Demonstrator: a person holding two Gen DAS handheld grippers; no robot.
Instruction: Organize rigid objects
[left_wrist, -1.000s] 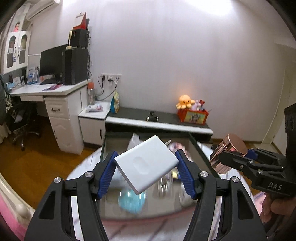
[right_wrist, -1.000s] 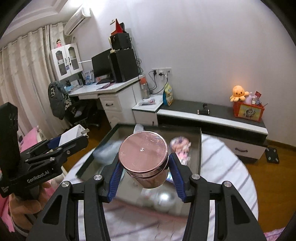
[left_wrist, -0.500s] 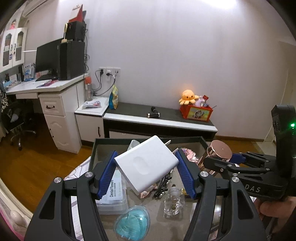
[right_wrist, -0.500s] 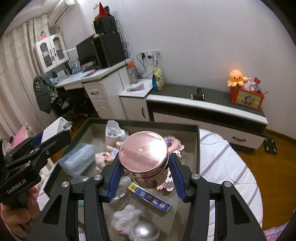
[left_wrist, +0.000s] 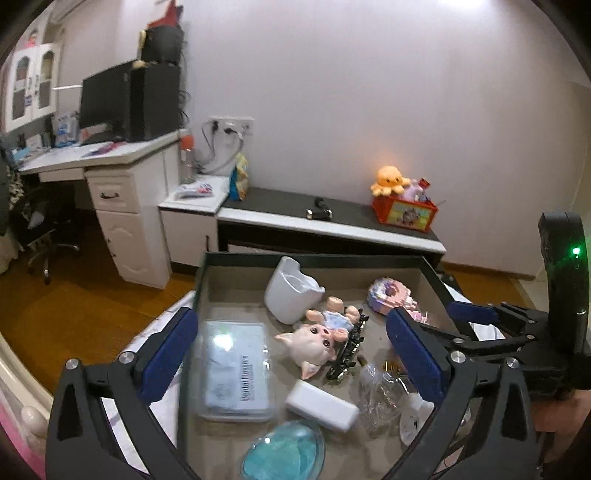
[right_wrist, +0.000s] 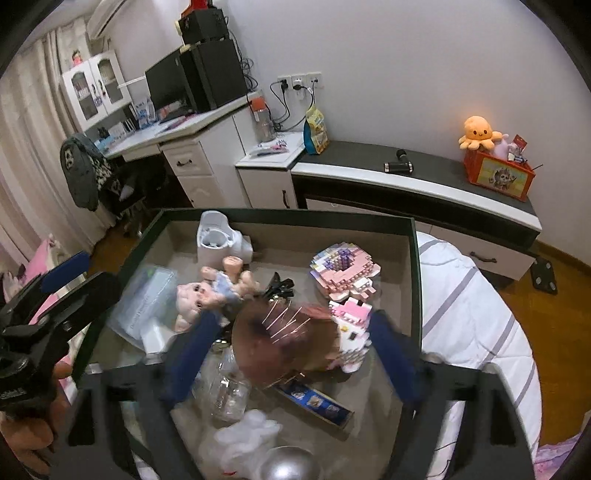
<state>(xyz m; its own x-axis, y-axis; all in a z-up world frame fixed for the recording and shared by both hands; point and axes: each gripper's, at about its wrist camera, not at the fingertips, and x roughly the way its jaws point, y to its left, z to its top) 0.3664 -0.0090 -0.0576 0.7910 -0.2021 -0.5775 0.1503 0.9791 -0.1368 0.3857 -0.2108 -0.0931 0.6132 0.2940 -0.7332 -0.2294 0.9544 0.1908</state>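
Both claws opening: white block (left_wrist: 320, 405) lies below left claw (left_wrist: 295, 354).

White power bank (left_wrist: 320, 405), copper tin (right_wrist: 284, 341), pink pig figurine (left_wrist: 314, 343), blue fingers (left_wrist: 168, 349).

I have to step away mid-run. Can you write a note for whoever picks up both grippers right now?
Left gripper: jaws opening, nothing between them. The white power bank lies in the tray.
Right gripper: jaws opening, with a blurred copper tin between them over the tray, apparently clear of the pads.
Done: power bank placed.
Left: check the tin settles in the tray, then withdraw both grippers.
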